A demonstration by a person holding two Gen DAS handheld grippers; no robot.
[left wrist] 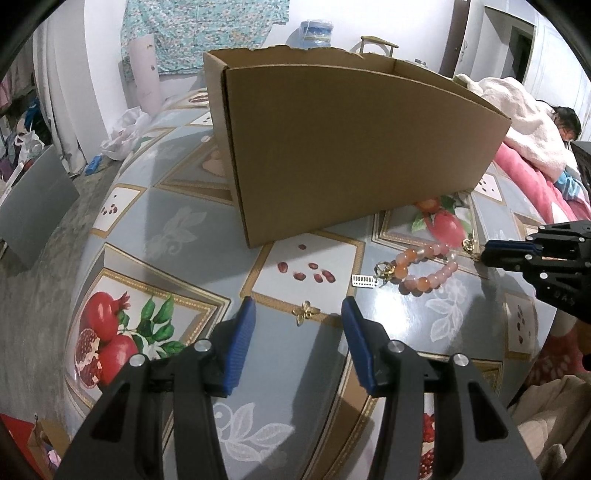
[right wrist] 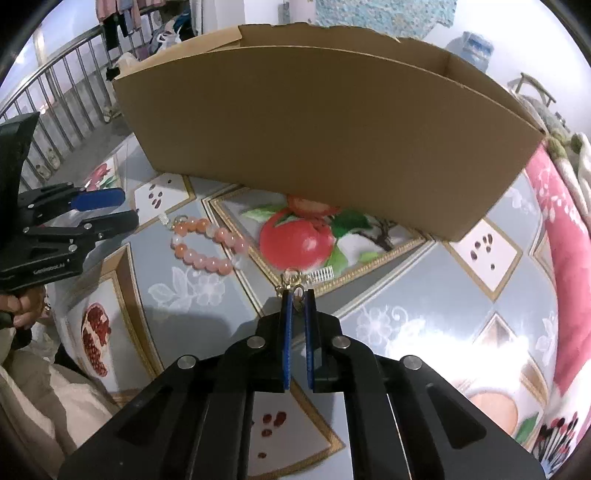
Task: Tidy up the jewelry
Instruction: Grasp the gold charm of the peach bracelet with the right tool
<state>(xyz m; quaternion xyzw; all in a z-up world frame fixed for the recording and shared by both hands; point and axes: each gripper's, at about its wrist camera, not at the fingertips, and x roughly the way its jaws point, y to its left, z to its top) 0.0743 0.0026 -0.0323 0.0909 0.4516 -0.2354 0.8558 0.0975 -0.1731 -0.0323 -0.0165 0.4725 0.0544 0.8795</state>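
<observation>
Pink bead bracelet (left wrist: 428,267) and gold flower charm (left wrist: 306,312) lie on table.

Dim indoor light; white glare pools on the glossy tablecloth (right wrist: 436,332), the cardboard box (left wrist: 354,147) casts soft shadows, and fisheye bending with dark corners frames both views.

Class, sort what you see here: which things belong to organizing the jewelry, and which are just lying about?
Job:
box
bead bracelet
gold flower charm
gold trinket in right gripper
left gripper

Lying about:
pink blanket
water jug
white bag
</observation>
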